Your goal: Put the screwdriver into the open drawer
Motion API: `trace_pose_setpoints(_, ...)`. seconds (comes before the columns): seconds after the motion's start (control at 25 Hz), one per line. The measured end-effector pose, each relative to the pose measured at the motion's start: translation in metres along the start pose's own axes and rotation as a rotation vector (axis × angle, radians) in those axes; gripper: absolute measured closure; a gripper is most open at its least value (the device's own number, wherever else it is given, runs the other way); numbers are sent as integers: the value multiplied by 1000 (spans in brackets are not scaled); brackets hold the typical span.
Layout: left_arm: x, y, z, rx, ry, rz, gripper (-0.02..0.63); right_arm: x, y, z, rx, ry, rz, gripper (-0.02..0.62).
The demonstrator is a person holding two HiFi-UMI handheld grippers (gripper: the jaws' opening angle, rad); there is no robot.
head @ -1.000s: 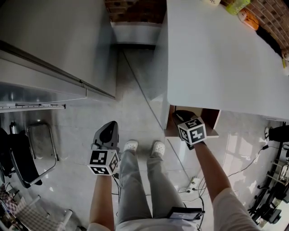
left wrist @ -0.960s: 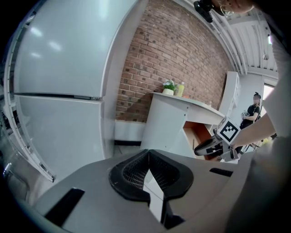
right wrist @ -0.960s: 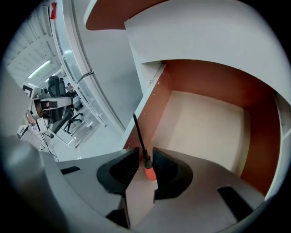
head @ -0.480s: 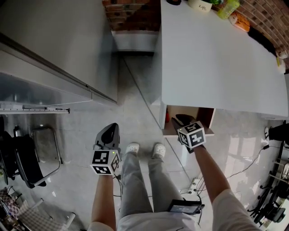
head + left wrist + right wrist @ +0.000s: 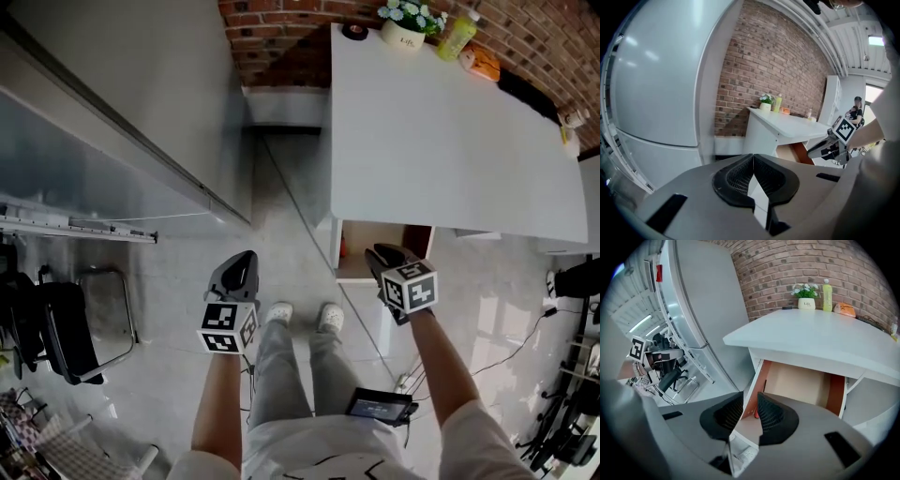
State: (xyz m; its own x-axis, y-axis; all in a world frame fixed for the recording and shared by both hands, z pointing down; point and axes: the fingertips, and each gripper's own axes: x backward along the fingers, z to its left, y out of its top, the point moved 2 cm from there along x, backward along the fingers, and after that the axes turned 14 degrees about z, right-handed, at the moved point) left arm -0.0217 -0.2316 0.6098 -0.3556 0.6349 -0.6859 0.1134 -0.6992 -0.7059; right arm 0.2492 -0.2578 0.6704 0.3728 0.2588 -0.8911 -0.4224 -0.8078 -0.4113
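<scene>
While the left gripper point(image 5: 246, 259) hangs over the floor well left of the table point(image 5: 441, 141), its jaws pressed together on nothing, the right gripper point(image 5: 376, 251) sits at the mouth of the open drawer point(image 5: 799, 380) under the table's near edge. Its jaws stand a narrow gap apart. Through that gap a small red sliver point(image 5: 755, 414) shows low by the drawer's left wall. I take it for the screwdriver, lying just beyond the jaws and seemingly free of them. Too little shows to tell its long axis. The right hand is plainly nearer.
</scene>
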Motion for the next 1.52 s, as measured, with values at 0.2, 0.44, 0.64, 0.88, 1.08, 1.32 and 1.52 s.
trace_pose_setpoints(0.2, 22, 15, -7, -12, -9, -15, 592, 32, 6, 10, -7, -11, -25, 537)
trace_pose_setpoints(0.44, 47, 38, -19, -55, -33, -34, 592, 73, 18, 20, -12, -11, -82, 537)
trace_pose_setpoints(0.64, 63, 62, -30, -112, -62, -63, 592, 111, 33, 34, 33, -11, -133, 537)
trace_pose_setpoints(0.88, 77, 86, -38, -145, -75, -106, 592, 152, 52, 49, 122, -18, -198, 538)
trace_pose_setpoints(1.08, 92, 104, -43, -166, -100, -143, 592, 183, 65, 58, 143, -50, -280, 549)
trace_pose_setpoints(1.32, 100, 127, -54, -259, -140, -179, 592, 222, 73, 65, 177, -136, -377, 551)
trace_pose_setpoints(1.52, 113, 151, -59, -255, -153, -253, 592, 251, 79, 71, 199, -230, -462, 554)
